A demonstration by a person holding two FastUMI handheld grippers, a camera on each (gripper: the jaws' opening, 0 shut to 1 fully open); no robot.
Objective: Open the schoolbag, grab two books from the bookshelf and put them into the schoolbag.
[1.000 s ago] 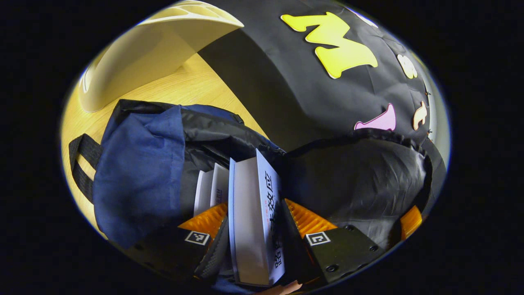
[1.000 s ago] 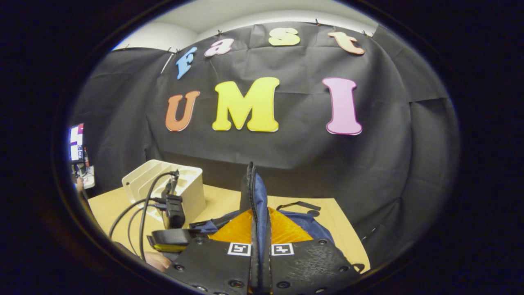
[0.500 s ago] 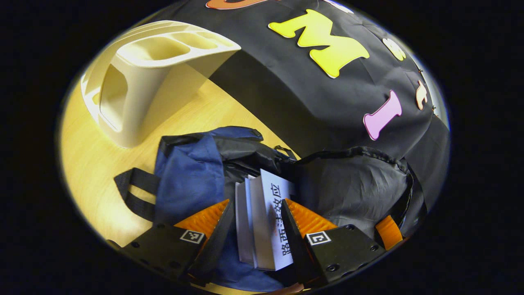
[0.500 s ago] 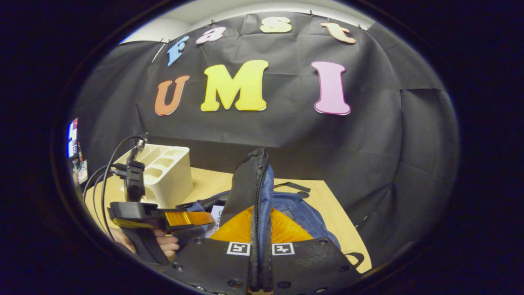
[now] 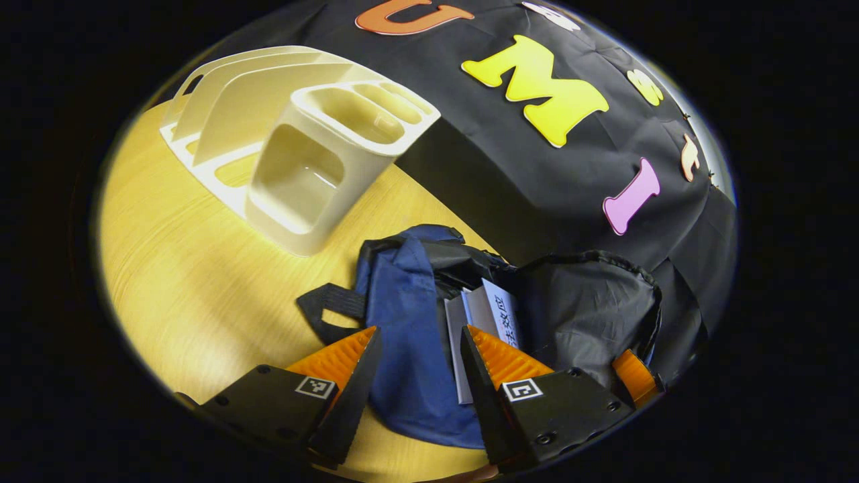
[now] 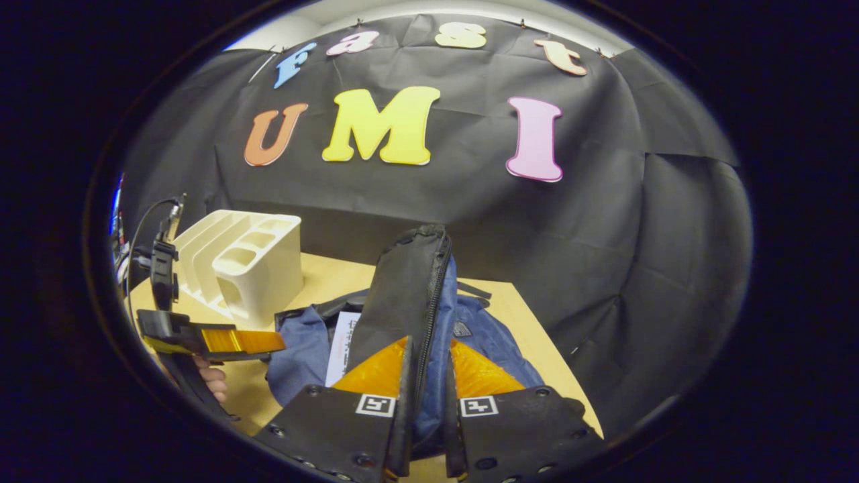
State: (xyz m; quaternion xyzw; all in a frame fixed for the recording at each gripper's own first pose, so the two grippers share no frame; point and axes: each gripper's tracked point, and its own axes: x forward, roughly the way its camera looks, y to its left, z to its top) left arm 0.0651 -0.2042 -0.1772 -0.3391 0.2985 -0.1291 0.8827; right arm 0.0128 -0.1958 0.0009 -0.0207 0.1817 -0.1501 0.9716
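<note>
The blue schoolbag [image 5: 409, 362] lies open on the wooden table. Two white books [image 5: 484, 310] rest inside its mouth. My left gripper [image 5: 419, 339] hovers above the bag, open, with nothing between its fingers. The bag's flap [image 6: 411, 288], black lining toward the books, stands upright with my right gripper [image 6: 428, 352] shut on its zipper edge. A book [image 6: 342, 339] shows beside that flap. In the right gripper view the left gripper [image 6: 231, 341] sits off to the left, held by a hand [image 6: 213, 379]. The cream bookshelf [image 5: 302, 154] stands beyond the bag with nothing in its slots.
The bookshelf [image 6: 241, 261] stands at the table's back left. A black strap [image 5: 329, 308] of the bag trails on the table [image 5: 181, 282]. Cables [image 6: 158, 241] run from the left gripper. The table's right edge [image 6: 537, 335] lies close to the bag.
My left gripper has let go of the book, which now lies in the bag, and has pulled back and away. The right gripper stays shut on the raised flap.
</note>
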